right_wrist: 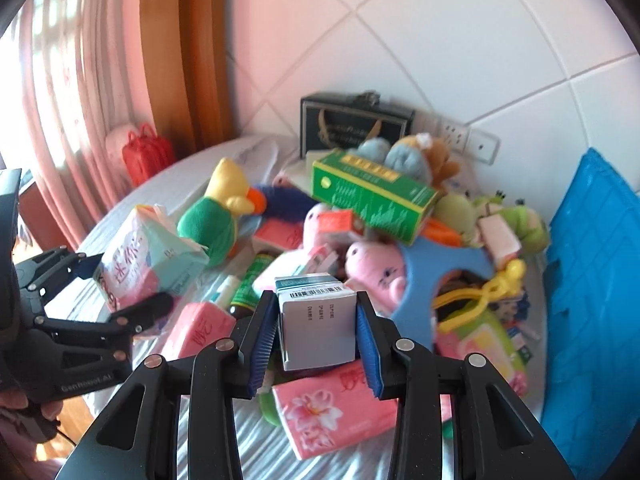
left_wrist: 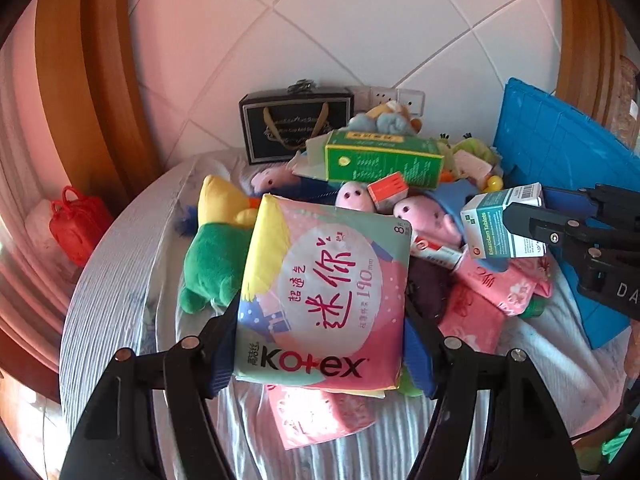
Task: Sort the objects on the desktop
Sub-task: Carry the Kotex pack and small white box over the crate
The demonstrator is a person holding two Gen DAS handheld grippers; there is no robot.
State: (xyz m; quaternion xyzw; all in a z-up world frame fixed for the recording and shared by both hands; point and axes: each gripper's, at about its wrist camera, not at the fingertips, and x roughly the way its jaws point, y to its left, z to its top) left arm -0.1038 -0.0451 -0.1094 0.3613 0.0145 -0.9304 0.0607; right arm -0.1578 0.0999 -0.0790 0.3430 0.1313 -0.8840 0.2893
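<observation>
Landmark: the long green cardboard carton (left_wrist: 384, 158) that lies on top of the heap on the table; every place below is given from it.
Left gripper: your left gripper (left_wrist: 324, 344) has its jaws pinching the soft pink plastic Kotex pad packet (left_wrist: 324, 296) by its two side edges, and the packet hangs clear of the heap, in front of the carton and nearer to you.
Right gripper: your right gripper (right_wrist: 316, 332) has its blue ribbed pads pressed against the small white and teal tablet box (right_wrist: 318, 320), which is lifted off the pile in front of the carton.
Done so far: you have two items picked out and in the air; neither is set down anywhere that I can see.
Destination: the blue plastic crate (right_wrist: 592, 280) stands to the right of the carton, at the table's edge; I judge it a likely bin, but nothing shows which item belongs there.
Still in the heap: the green and yellow plush parrot (right_wrist: 216, 216) left of the carton, the pink plush rabbit (right_wrist: 372, 268) in front of it, the pink flowered tissue packs (right_wrist: 332, 412) nearer you, and more toys behind.
Progress: early, by my reckoning; most of the pile is unsorted.
</observation>
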